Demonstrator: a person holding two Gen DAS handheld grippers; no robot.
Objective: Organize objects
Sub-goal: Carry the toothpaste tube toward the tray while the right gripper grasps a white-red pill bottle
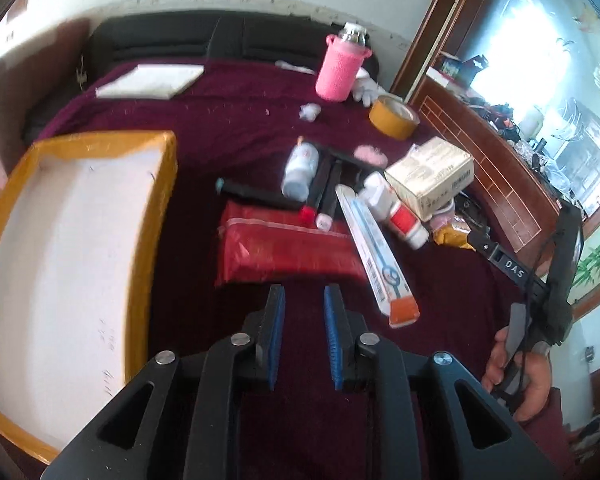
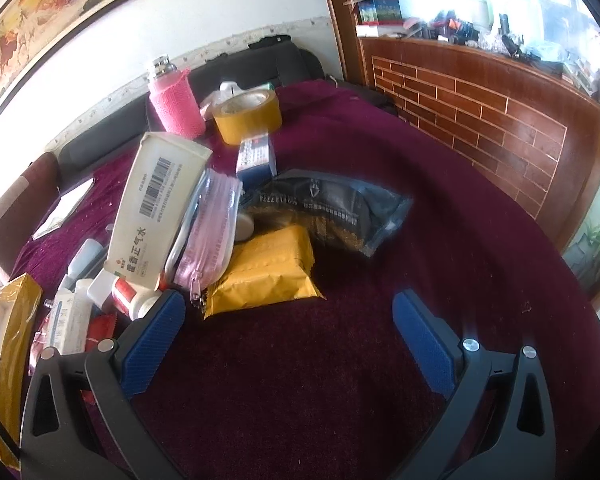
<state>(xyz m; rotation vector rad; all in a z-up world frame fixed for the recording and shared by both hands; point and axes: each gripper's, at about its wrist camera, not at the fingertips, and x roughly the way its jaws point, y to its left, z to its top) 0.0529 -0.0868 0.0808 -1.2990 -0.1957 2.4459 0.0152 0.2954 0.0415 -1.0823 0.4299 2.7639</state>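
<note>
Objects to be organized (image 1: 340,208): bottles, tubes, boxes and packets heaped on a maroon bedspread (image 1: 228,128), beside an orange-rimmed white tray (image 1: 80,240) lying empty at the left of the left wrist view. Left hand-held gripper (image 1: 304,332) narrow, pads slightly apart with nothing between them, poised just short of a red foil packet (image 1: 284,248), with a long white toothpaste box (image 1: 376,256) to its right. Right hand-held gripper (image 2: 288,344) wide and empty, over bare bedspread, with a yellow packet (image 2: 264,272) just beyond its left pad and a grey pouch (image 2: 328,208) farther off. Likely risks, as judgements only: narrow left jaws pushing the flat red packet along the soft cloth rather than enclosing it, owing to too small a gap; slippery foil sliding from the pads; neighbouring items overlapping and leaning, notably a tall white medicine carton (image 2: 156,208) propped on a pink pouch (image 2: 208,228), liable to topple or roll if one piece is drawn out; pink-sleeved flask (image 1: 340,68) and tape roll (image 1: 394,116) well apart at the far side, demanding a long reach
</note>
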